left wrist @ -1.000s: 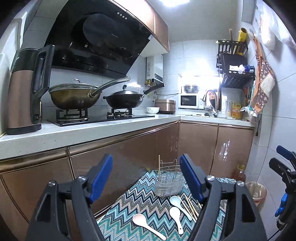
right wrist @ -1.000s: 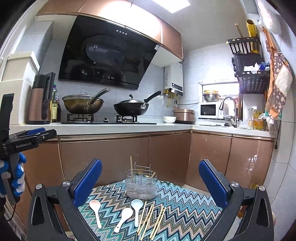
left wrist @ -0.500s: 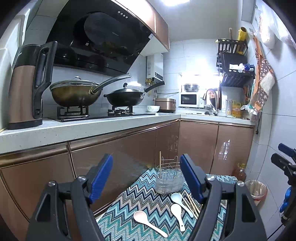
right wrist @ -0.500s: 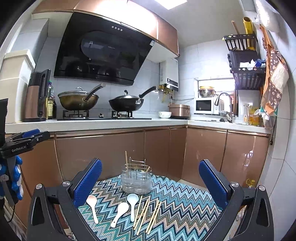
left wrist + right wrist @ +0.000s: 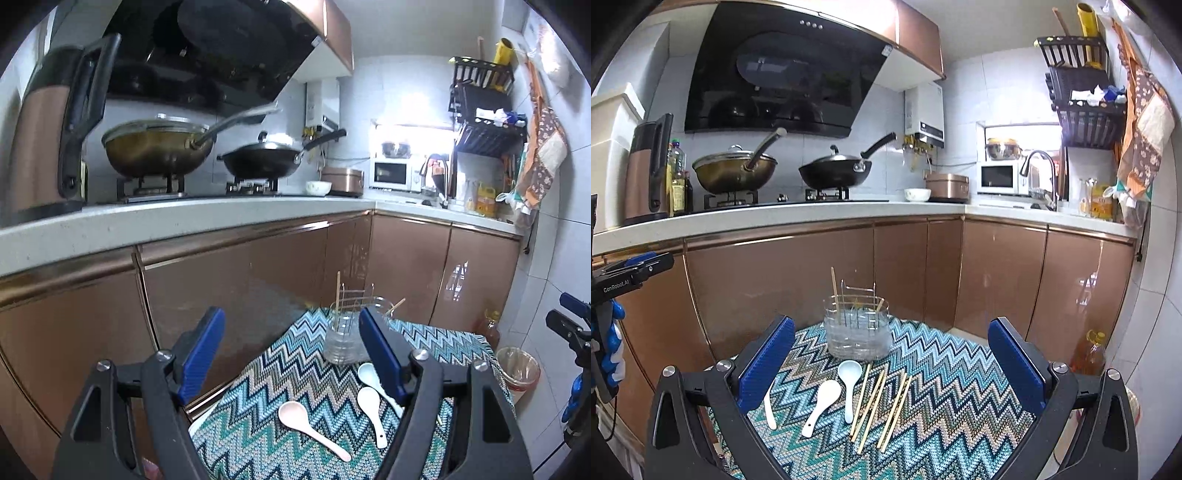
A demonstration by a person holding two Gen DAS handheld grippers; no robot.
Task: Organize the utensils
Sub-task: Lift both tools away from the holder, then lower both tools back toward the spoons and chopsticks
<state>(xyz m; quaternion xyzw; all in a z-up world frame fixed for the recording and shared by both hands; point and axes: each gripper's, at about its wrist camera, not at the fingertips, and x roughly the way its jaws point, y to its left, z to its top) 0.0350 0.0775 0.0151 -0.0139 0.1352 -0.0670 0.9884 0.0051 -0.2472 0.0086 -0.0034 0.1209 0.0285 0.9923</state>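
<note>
A clear utensil holder (image 5: 857, 331) with a wire insert stands at the far end of a zigzag-patterned cloth (image 5: 960, 398); one chopstick (image 5: 834, 286) stands in it. In front of it lie three white spoons (image 5: 823, 400) and several wooden chopsticks (image 5: 882, 404). The holder (image 5: 345, 334) and spoons (image 5: 306, 424) also show in the left wrist view. My right gripper (image 5: 891, 365) is open and empty, above the near end of the cloth. My left gripper (image 5: 291, 356) is open and empty, above the cloth's left side.
Brown cabinets (image 5: 812, 280) run close behind and left of the cloth under a white counter (image 5: 775, 214) with a stove, two woks and a kettle (image 5: 48, 147). An oil bottle (image 5: 1087, 354) and a bin (image 5: 519, 373) stand on the floor at right.
Both grippers have lowered and moved a little toward the cloth; the holder and utensils sit higher and larger in both views. Nothing on the cloth has moved.
</note>
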